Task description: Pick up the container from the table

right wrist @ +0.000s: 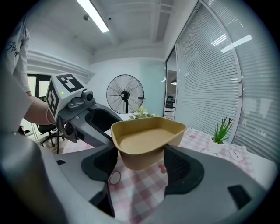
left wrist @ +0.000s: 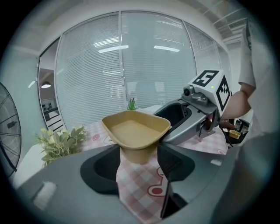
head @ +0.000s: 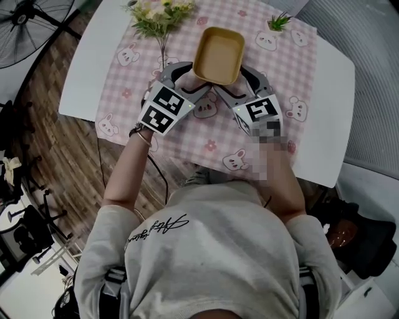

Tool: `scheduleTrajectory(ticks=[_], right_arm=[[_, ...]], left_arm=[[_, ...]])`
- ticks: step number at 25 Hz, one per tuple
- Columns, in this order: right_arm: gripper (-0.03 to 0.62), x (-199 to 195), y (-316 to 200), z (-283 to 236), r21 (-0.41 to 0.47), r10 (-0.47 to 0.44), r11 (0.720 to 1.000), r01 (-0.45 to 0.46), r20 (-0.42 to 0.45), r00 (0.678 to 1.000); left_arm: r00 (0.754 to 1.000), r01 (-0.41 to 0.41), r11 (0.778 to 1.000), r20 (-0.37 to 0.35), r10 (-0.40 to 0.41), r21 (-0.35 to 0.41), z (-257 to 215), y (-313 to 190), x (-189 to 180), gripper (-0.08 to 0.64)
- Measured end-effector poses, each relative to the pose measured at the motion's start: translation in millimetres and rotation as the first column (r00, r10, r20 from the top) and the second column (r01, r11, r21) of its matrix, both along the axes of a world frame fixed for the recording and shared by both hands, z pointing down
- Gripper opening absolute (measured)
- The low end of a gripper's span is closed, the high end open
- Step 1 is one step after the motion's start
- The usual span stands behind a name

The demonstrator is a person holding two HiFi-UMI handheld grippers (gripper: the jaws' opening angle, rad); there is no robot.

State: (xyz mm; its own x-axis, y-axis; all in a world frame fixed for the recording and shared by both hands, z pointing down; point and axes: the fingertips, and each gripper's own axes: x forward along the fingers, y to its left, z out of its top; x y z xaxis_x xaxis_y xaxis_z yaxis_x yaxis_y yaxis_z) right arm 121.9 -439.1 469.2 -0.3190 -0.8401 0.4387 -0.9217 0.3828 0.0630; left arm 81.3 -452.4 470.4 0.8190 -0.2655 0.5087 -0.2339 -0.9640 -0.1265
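Item 1, container (head: 219, 55): one tan, open-topped tray with rounded corners, and I see nothing inside it. It sits over the far half of the cloth, carried between my two grippers. In both gripper views its base appears clear of the cloth.

Item 2, left gripper (head: 187, 78): I read its jaws as clamped on the container's near left corner, one pad on each side of the wall. The marker cube faces up.

Item 3, right gripper (head: 240, 78): the same hold on the near right corner, jaws pressed onto the container's wall. The two grippers angle in toward each other beneath the tray.

Item 4, tablecloth (head: 212, 131): pink and white check with small rabbit and flower prints. It covers the middle of the table.

Item 5, table (head: 87, 68): white top, with bare margins to the left and right of the cloth.

Item 6, flower bunch (head: 159, 15): pale blooms and green leaves at the far left of the cloth.

Item 7, small potted plant (head: 278, 23): spiky green, at the far right corner of the cloth.

Item 8, standing fan (head: 28, 25): black cage, on the wooden floor to the left of the table.
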Motion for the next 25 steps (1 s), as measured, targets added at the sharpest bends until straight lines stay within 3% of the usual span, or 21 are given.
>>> scheduleTrajectory(ticks=[25], right_arm=[[0.328,-37.4,48.6,-46.5,0.063,-0.05,0.997,0.049,0.015,0.999]], left_arm=[[0.997,0.059,0.998,-0.056,-0.058,0.02,-45.4,50.1,-38.6,0.261]])
